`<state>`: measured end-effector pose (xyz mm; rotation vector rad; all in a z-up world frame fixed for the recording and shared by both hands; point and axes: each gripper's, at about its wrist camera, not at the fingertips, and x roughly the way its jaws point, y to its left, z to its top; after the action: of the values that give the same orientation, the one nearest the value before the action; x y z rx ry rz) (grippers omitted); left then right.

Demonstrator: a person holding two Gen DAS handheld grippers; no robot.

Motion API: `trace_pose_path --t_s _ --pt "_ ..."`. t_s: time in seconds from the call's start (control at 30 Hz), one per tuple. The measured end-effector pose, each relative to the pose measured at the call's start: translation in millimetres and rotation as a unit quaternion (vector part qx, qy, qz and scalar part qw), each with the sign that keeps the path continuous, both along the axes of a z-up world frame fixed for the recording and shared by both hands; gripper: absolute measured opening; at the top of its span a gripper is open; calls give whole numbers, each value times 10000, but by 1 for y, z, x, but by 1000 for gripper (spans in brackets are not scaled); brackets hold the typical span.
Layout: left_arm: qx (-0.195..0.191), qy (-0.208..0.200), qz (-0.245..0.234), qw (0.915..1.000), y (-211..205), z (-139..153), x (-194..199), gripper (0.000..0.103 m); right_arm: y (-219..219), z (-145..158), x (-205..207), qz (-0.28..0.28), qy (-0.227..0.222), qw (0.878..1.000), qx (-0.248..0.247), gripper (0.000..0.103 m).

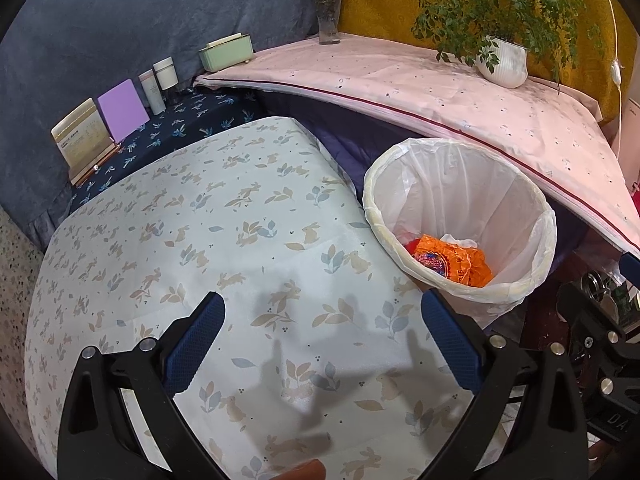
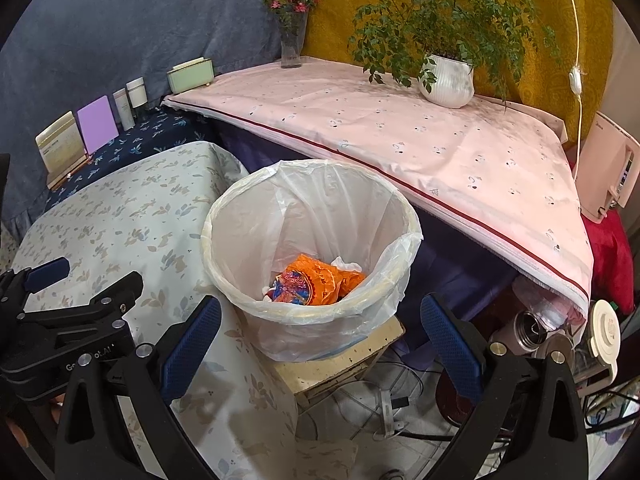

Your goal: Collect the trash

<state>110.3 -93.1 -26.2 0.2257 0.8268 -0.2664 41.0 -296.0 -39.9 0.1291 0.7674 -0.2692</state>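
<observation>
Both grippers [image 1: 320,344] [image 2: 320,344] agape (empty); bin [image 2: 312,240] upright

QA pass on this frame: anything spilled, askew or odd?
No spill: the orange wrapper lies inside the lined bin. One oddity: the bin sits on a small stained stool, overhanging its edge. Both hand-held grippers are open, empty.

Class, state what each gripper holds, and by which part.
Nothing is held: the left gripper and right gripper both stand open and empty.
</observation>
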Motion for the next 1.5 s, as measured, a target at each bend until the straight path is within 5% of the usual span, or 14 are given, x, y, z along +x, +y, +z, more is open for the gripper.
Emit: trace_pose_path --t_s 1.5 --pt "28 -26 18 10000 -7 1 -9 94 1 -4 -6 -18 20 10000 -19 96"
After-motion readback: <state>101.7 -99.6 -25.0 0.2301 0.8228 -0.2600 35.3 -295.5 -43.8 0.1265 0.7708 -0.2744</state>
